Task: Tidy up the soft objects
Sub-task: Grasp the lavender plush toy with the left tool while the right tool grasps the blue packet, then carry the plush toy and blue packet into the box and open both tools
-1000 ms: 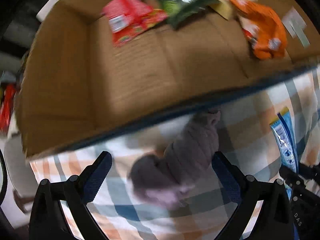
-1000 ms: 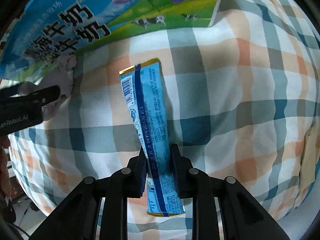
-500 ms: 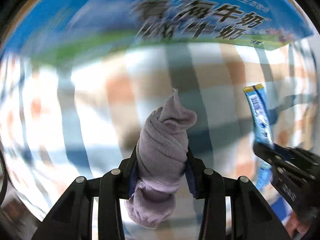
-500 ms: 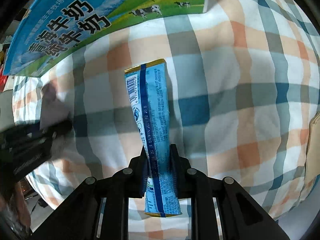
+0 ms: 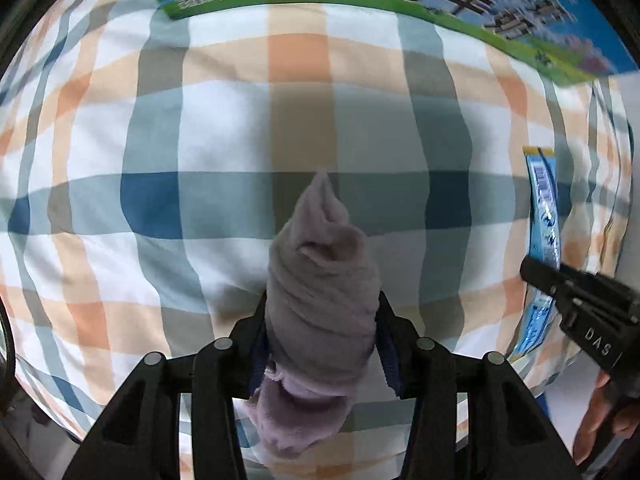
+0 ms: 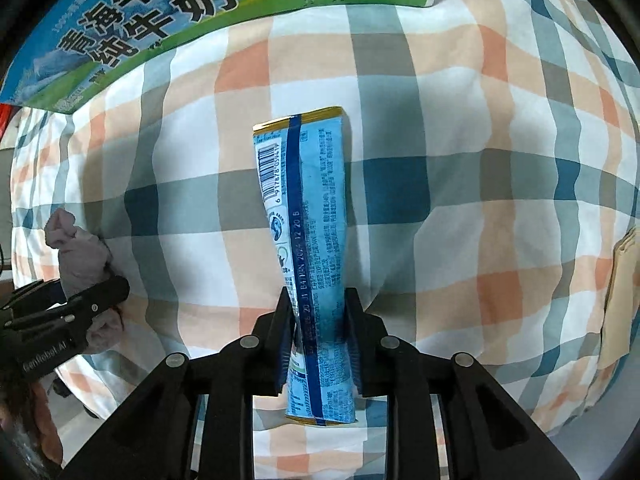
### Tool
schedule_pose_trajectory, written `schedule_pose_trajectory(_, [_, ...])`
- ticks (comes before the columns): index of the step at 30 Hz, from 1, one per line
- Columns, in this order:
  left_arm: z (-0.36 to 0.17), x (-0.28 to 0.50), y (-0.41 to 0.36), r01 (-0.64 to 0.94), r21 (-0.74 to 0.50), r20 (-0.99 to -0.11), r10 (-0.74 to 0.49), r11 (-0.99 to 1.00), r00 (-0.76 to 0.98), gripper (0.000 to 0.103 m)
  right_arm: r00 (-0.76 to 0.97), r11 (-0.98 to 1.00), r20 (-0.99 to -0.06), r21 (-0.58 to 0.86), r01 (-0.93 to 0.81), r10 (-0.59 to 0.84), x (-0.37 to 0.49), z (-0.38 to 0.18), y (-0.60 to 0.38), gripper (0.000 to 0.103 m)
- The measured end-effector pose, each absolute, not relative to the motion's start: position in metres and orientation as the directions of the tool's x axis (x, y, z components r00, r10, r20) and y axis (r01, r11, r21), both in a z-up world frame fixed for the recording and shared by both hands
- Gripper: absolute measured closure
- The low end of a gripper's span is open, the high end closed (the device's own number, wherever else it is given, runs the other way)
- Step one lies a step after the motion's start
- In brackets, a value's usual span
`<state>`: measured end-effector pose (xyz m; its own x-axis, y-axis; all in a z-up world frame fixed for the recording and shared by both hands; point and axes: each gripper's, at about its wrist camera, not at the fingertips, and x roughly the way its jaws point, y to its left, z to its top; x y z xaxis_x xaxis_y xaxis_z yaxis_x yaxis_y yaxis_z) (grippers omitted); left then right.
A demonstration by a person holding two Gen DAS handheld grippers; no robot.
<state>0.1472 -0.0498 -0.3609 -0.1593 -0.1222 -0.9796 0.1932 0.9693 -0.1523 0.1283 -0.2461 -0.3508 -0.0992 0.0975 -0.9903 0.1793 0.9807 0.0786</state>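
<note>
Gripping a rolled mauve cloth (image 5: 320, 300), the left gripper (image 5: 320, 344) slackens slightly; its tip points to twelve o'clock. Right gripper (image 6: 318, 340), also easing, pinches a blue packet (image 6: 308, 248), likewise twelve o'clock.

Open checked cloth (image 6: 460, 184) ahead; the milk carton (image 6: 132, 12) blocks the far edge.

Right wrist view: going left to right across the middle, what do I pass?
Rolled mauve fleece cloth in the left gripper → light blue foil snack packet in the right gripper → tan object at the edge.
</note>
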Motion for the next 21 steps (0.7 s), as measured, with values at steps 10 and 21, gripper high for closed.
schedule_pose_trajectory(10, [-0.306,0.133,-0.071,0.151,-0.155,-0.987,-0.148,0.976,-0.056,0.068,-0.082,0.979,-0.989,0.105,0.175,0.121,0.133,-0.333,-0.23,0.087])
schedule_pose_trajectory(21, [-0.183,0.131,-0.083,0.219,-0.144,-0.966,-0.185,0.965,0.182,0.068,0.094,0.977,-0.979,0.187,0.101,0.178,0.14,-0.217,-0.22,0.087])
